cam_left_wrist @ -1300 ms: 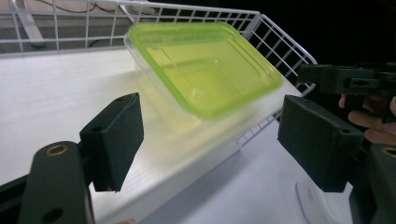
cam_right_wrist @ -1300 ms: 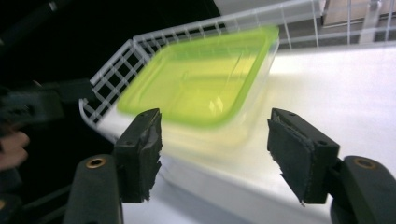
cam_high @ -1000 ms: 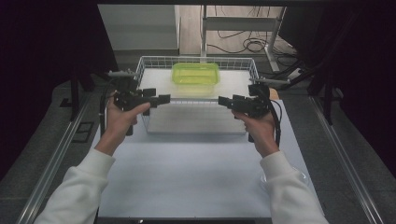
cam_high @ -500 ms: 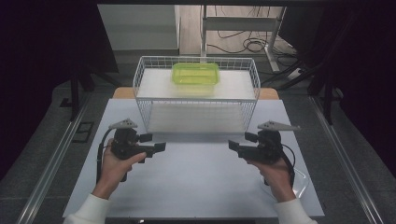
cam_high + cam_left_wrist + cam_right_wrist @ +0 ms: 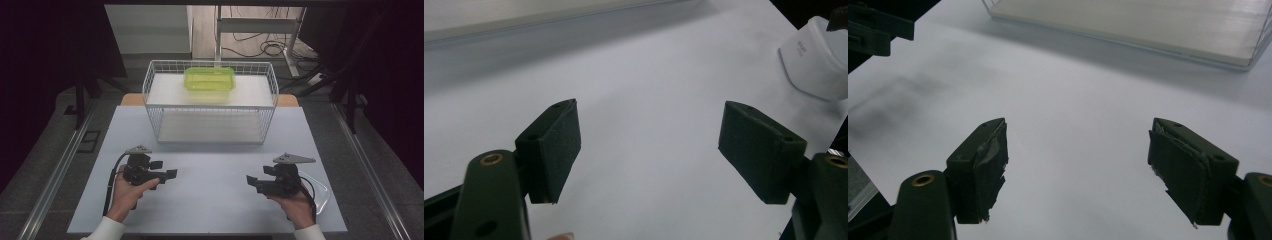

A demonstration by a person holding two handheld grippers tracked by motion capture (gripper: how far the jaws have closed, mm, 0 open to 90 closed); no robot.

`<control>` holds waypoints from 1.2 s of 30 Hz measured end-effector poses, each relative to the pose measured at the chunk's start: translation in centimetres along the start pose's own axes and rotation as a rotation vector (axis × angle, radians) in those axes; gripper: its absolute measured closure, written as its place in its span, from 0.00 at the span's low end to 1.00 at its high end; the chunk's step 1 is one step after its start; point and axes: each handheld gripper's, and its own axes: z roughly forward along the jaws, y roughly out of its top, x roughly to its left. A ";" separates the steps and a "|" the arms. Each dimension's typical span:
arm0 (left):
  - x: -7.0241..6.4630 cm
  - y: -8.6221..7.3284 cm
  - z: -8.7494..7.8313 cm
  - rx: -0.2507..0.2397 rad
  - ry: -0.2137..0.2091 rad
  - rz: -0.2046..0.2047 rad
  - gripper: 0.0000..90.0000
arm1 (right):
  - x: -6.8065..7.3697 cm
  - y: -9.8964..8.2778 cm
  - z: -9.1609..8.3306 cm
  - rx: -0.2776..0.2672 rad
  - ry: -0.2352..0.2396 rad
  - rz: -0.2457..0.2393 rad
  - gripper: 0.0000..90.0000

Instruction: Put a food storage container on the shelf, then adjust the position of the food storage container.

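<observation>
Two grippers are in hand over the table (image 5: pixel 210 200), one per hand. One wire basket (image 5: pixel 210 102) stands at the far side of the table, and one green box (image 5: pixel 209 84) sits inside it on the raised white shelf, toward the back. One clear lid (image 5: pixel 320 192) lies flat on the table at the near right.

The left gripper (image 5: pixel 167 170) hangs low over the near left of the table, its jaws pointing toward the middle. In the left gripper view its jaws stand wide apart with bare table between them. The right gripper (image 5: pixel 255 182) hangs low over the near right, pointing back at the left one. Its jaws have just been opening and now stand wide, nothing between them.

The clear lid lies just beside and partly under the right hand (image 5: pixel 295 207), which hides its near left part. It is see-through, with rounded corners and a raised rim, and it is hard to pick out against the pale table. In the left gripper view the lid (image 5: pixel 819 65) shows at the far right edge.

The stretch of table between the two grippers holds nothing. The basket stands well apart from both, farther back.
</observation>
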 end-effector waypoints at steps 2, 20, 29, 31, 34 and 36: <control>0.1 -0.1 0.0 0.004 -0.006 -0.002 0.26 | 0.0 -0.2 0.1 0.007 -0.004 -0.005 0.26; 0.1 -0.4 0.2 0.016 -0.006 -0.017 0.25 | -1.1 0.2 -0.2 0.035 -0.013 0.029 0.30; 0.7 0.1 0.6 0.039 -0.014 -0.017 0.25 | -3.6 0.0 -2.2 0.056 -0.091 0.081 0.34; 0.6 0.3 0.7 0.037 -0.015 -0.016 0.25 | -4.4 -0.3 -2.9 0.066 -0.115 0.090 0.37; 0.6 0.4 0.6 0.038 -0.007 -0.014 0.25 | -4.9 -0.5 -3.5 0.065 -0.126 0.094 0.43; 0.6 0.5 0.8 0.038 -0.007 -0.021 0.25 | -5.2 -0.6 -4.0 0.065 -0.134 0.091 0.49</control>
